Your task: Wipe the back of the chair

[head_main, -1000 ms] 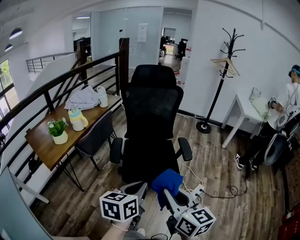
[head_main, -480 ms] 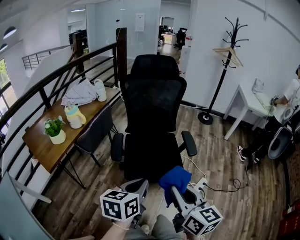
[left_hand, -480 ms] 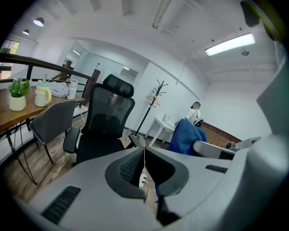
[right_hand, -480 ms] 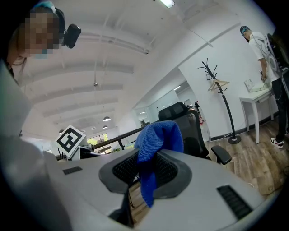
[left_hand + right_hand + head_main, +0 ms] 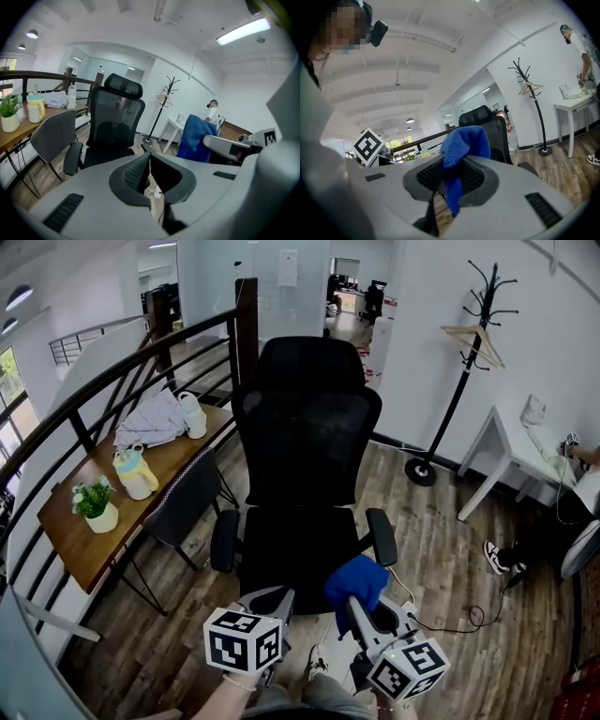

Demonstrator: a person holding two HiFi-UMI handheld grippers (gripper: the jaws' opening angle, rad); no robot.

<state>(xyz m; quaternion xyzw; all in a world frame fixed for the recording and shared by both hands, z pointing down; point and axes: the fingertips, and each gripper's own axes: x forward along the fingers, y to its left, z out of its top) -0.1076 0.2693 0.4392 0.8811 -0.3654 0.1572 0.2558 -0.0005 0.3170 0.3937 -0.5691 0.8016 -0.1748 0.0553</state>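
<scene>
Office desk (image 5: 77,538) beside chair (image 5: 305,437); right gripper (image 5: 364,607) clamps blue cloth (image 5: 356,579), left gripper (image 5: 149,158) jaws closed.

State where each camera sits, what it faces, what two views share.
Head view: on the head, looking down at the chair; left gripper, right gripper show.
Left gripper view: on that gripper, facing the chair; shut jaws show.
Right gripper view: on that gripper, facing the chair; jaws grip the cloth.
All share chair and cloth.

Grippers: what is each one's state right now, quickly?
Left gripper: closed, nothing between its jaws.
Right gripper: closed on the blue fabric cloth.
</scene>
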